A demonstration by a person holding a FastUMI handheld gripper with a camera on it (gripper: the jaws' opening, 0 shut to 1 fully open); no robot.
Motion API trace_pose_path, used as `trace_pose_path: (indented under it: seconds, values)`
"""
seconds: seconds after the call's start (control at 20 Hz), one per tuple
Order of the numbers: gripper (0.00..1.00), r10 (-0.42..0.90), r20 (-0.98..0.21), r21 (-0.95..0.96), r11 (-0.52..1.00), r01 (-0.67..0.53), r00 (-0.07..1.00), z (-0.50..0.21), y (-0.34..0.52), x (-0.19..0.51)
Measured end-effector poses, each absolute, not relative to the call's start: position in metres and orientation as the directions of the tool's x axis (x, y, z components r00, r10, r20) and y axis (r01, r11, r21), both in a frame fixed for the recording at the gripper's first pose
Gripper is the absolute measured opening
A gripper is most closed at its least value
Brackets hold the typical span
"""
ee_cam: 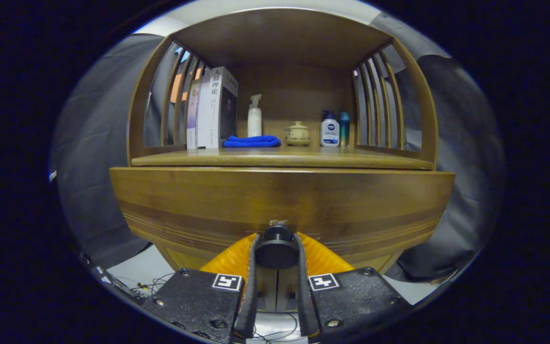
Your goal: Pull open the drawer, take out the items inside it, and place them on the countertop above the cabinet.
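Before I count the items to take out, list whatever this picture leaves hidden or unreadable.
- Drawer contents: gripper view, hidden behind the drawer front, which looks closed.
- Gripper: its jaws sit either side of the drawer knob; actual contact pressure cannot be confirmed.
- Teal bottle: partly hidden behind the white pump bottle.
- Cabinet base: cut off by the gripper body.
- Lidded cup: too small to show detail.

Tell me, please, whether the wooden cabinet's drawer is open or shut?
Shut: the brown wooden drawer front sits flush under the countertop, no gap showing. The gripper is closed on its round dark knob.
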State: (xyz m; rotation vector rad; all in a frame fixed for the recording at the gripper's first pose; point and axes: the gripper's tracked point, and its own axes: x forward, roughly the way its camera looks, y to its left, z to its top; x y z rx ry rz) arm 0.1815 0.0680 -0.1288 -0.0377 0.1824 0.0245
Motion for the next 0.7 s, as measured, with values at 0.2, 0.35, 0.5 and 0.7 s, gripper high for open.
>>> trace_pose_path:
  seconds: [0.2,0.35,0.5,0.7]
  values:
    - [0.38,0.03,-0.184,-0.038,0.999,-0.038,0.982,-0.132,0.069,0.162]
    - [0.38,0.039,-0.186,-0.028,0.999,-0.045,0.982,-0.132,0.07,0.146]
    - [0.38,0.048,-0.187,-0.024,0.998,-0.053,0.981,-0.134,0.07,0.132]
    - [0.38,0.058,-0.19,-0.013,0.998,-0.061,0.98,-0.135,0.07,0.115]
